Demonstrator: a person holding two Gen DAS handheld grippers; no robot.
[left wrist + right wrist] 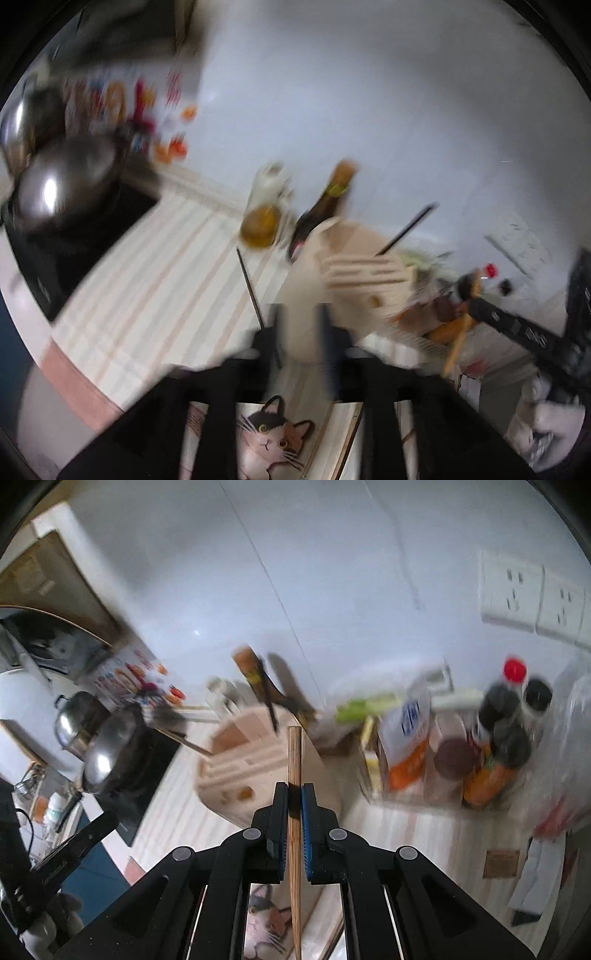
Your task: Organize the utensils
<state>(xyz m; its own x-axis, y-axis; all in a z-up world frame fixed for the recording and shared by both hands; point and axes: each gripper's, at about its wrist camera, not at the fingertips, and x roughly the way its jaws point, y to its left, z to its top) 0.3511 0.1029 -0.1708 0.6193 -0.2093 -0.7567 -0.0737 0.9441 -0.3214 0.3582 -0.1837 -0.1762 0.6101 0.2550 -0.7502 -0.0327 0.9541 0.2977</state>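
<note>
Kitchen table [424, 834] with pale striped top, white wall behind, both views blurred.

We see the right claw [294, 801] clamped tight on a wooden chopstick [294, 760] that runs upright between its pads, tip above the wooden utensil holder [251, 760]. Left claw [301, 325] stands partly apart, nothing pressed between its pads as far as the blur lets us tell; a thin dark chopstick [251, 288] slants just left of it, another dark stick [406, 229] pokes out of the holder. Beyond the holder, an oil bottle [260, 218] and a dark sauce bottle [321, 210]. Left, a steel wok [110, 749] on a black cooktop [155, 771]. Right, a cluster of condiment bottles [491, 738]. Near the claws, a cat-print board [269, 439].
</note>
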